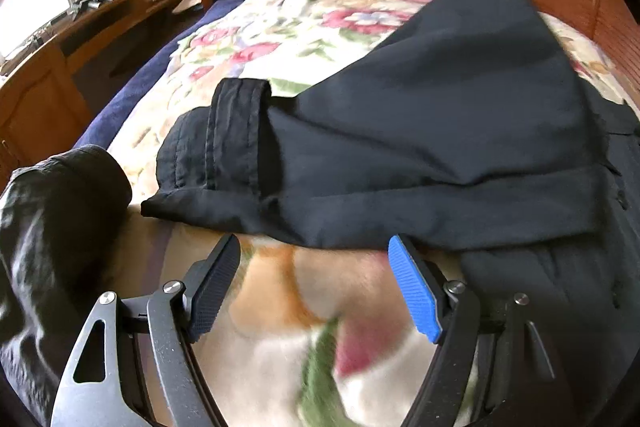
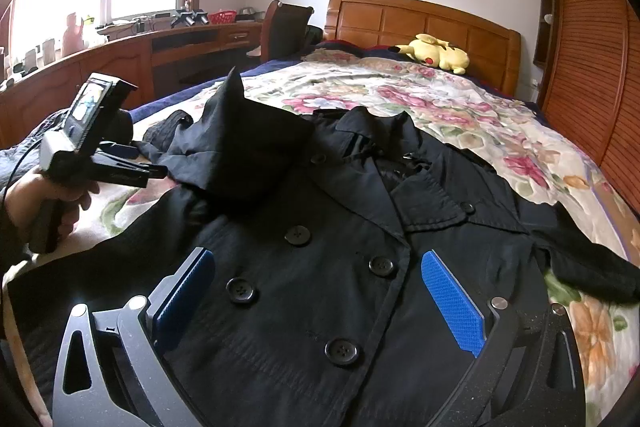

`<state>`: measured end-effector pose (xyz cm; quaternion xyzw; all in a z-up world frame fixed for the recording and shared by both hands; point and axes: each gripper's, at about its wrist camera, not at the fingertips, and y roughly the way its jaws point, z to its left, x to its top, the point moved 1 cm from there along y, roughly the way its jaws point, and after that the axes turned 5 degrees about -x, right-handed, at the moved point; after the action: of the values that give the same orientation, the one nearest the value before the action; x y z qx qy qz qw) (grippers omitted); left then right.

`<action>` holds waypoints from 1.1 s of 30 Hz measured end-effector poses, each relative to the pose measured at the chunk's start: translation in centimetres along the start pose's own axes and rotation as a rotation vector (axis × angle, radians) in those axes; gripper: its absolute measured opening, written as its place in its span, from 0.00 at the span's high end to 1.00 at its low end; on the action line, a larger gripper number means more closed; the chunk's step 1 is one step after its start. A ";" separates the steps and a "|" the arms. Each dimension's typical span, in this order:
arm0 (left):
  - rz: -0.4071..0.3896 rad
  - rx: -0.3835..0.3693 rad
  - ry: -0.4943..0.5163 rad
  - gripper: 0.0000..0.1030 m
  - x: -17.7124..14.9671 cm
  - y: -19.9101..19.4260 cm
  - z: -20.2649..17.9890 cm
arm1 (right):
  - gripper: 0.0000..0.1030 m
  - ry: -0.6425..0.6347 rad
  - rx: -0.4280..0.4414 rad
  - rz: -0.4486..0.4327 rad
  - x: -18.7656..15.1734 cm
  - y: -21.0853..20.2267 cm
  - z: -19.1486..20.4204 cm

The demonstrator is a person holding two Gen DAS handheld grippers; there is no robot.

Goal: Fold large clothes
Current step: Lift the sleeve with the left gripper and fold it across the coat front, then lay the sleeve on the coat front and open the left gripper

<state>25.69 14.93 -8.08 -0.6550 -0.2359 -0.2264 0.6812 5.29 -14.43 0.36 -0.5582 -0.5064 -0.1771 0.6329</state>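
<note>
Across the flowered bedspread (image 2: 460, 99) the black coat (image 2: 320, 267) lies buttoned-side up, one sleeve (image 2: 240, 143) flopped inward toward ten o'clock, barely folded, while the left gripper (image 1: 316, 287) and right gripper (image 2: 320, 303) gape empty.

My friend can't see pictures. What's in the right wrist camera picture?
A black coat with big buttons lies on a flowery bedspread, under the open right gripper with blue fingers. A hand holds the left gripper beside it.

No legible text or labels anywhere.
</note>
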 end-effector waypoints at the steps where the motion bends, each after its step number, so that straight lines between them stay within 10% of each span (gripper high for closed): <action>1: 0.008 0.001 -0.003 0.25 0.1 0.4 0.1 | 0.00 0.000 0.000 0.001 0.0 0.0 0.0; 9: 0.023 -0.015 -0.006 0.30 0.9 1.9 0.1 | 0.00 -0.008 0.003 0.006 0.1 0.3 0.0; 19: 0.027 -0.024 0.047 0.95 1.2 1.5 -1.2 | 0.00 -0.010 0.013 0.013 0.0 0.2 0.0; 33: -0.235 -0.137 0.144 0.96 2.2 -9.7 -8.9 | 0.01 -0.016 0.015 0.007 -0.2 -1.3 -1.7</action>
<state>21.61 5.64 0.61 -0.6499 -0.2457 -0.3665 0.6189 4.89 -16.38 1.14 -0.5566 -0.5107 -0.1666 0.6338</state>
